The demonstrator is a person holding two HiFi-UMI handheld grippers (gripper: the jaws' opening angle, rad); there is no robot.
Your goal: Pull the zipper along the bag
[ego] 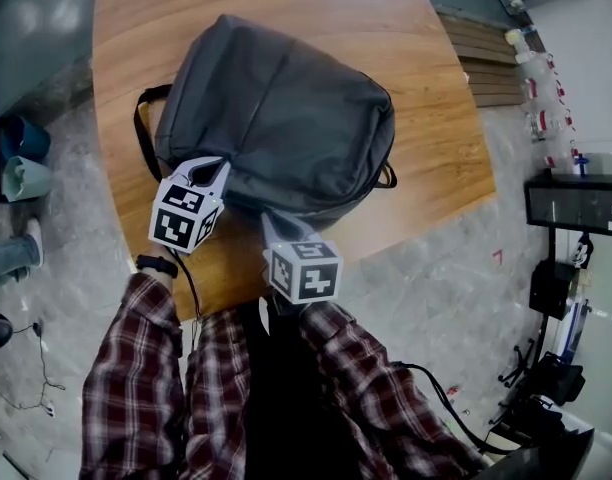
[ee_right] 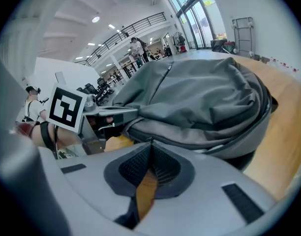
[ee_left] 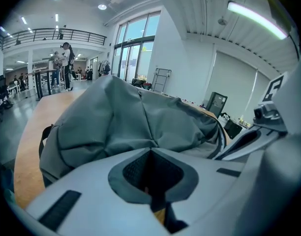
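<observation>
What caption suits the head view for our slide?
Handheld left gripper and right gripper at the near edge of a grey backpack on a wooden table.

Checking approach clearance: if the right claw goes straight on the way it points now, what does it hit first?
The bag. The right claw, shut, points at its near side, right at the zipper line. The tips look almost on it, though depth is hard to judge.

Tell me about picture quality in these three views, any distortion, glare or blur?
Head view: evenly lit, backpack sharp, table edges bowed by the lens. Left gripper view: fisheye with dark corners, ceiling light strip glaring. Right gripper view: fisheye too, windows very bright.
</observation>
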